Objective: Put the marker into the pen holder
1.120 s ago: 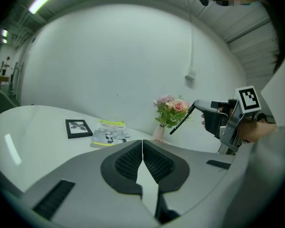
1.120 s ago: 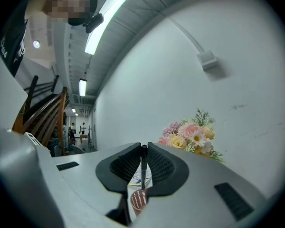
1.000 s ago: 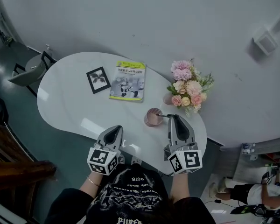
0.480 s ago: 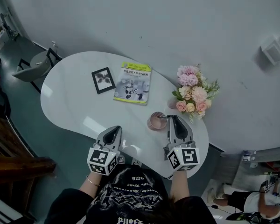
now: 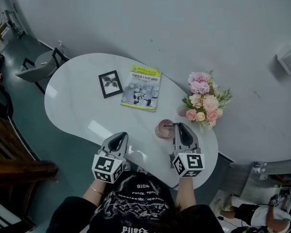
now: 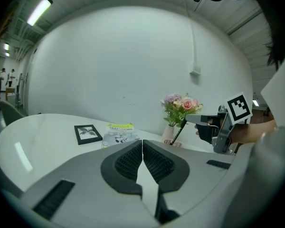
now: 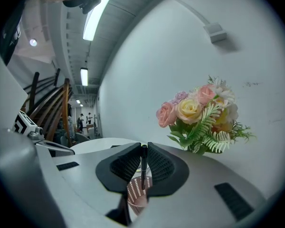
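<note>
While the right hand-held gripper [image 7: 143, 148] grasps the black marker [image 7: 143, 164] over the pink pen holder [image 7: 136, 194], the left hand-held gripper [image 6: 142, 144] is clenched, empty.

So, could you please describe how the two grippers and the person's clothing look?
The left gripper and right gripper are grey wedge-shaped shells with black ribbed pads, each carrying a white cube with black square markers. The person wears a black printed T-shirt and bracelet.
</note>
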Demonstrator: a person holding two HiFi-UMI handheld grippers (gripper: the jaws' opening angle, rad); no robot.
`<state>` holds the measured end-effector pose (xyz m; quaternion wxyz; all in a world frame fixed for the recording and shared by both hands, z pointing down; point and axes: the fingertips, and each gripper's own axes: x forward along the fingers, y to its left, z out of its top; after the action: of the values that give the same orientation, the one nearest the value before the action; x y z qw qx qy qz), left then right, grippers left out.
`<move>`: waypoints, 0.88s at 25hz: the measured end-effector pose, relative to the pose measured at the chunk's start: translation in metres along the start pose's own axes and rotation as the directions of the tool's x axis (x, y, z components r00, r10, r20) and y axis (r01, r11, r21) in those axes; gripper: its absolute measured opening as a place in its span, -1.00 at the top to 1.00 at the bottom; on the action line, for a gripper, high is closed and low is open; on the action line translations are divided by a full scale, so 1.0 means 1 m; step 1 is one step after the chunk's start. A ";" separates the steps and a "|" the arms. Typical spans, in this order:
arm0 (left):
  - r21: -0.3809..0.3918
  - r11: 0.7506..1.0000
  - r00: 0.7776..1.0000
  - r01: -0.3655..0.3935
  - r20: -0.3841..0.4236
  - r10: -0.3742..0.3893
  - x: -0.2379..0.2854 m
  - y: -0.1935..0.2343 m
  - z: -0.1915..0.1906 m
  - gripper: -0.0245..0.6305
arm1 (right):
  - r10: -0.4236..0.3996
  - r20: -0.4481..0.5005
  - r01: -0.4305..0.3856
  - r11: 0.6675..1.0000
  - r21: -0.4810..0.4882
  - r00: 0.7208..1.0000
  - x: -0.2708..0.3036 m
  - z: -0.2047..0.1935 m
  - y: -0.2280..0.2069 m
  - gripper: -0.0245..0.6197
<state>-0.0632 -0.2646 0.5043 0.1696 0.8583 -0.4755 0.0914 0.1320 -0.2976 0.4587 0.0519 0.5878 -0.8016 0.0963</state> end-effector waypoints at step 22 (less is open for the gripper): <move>0.008 0.999 0.998 -0.051 -0.024 0.052 0.005 0.002 -0.004 0.85 | 0.045 -0.092 -0.043 0.999 0.027 0.995 0.020 -0.038 -0.005 0.72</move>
<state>-0.0623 -0.2685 0.5101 0.1700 0.8452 -0.4951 0.1080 0.1301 -0.3092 0.5006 0.0798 0.5655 -0.8098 0.1344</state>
